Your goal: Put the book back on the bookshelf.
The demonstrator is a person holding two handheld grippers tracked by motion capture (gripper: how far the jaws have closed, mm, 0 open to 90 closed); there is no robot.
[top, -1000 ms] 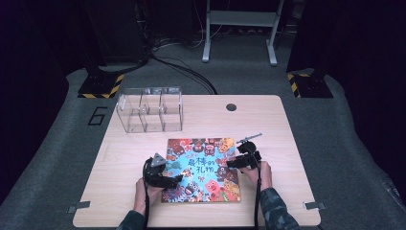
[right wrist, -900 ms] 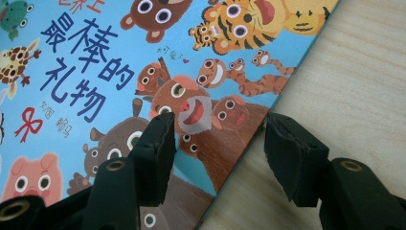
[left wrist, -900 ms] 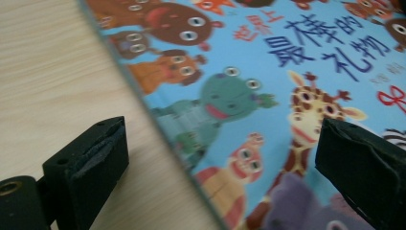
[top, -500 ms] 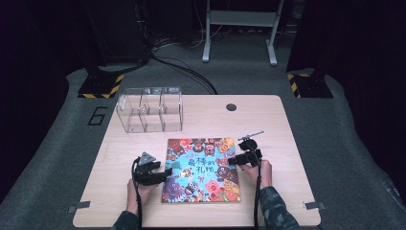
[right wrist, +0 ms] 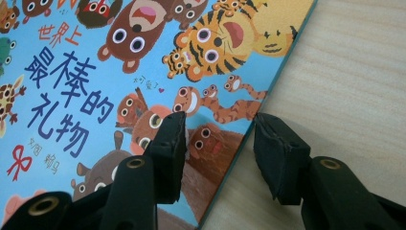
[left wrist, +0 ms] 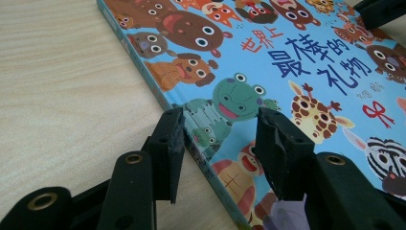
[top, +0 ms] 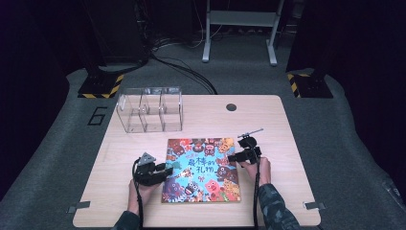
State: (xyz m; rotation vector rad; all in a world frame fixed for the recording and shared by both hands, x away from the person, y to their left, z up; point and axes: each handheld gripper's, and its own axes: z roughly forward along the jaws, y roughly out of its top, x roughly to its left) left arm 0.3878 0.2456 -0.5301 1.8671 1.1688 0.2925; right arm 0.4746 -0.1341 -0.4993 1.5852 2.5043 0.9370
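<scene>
Your left gripper (left wrist: 220,143) and right gripper (right wrist: 218,143) each straddle a picture book (top: 201,170) edge, jaws just narrowing but gapped, so the flat cover may slip out.

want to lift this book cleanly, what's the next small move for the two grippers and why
Probably close both a little further on the book's edges before lifting. The left hand-held gripper straddles the picture book's left edge, its jaws having just been closing, and the right hand-held gripper straddles the right edge. Gaps still show beside the pads, so neither grip looks firm yet.
</scene>
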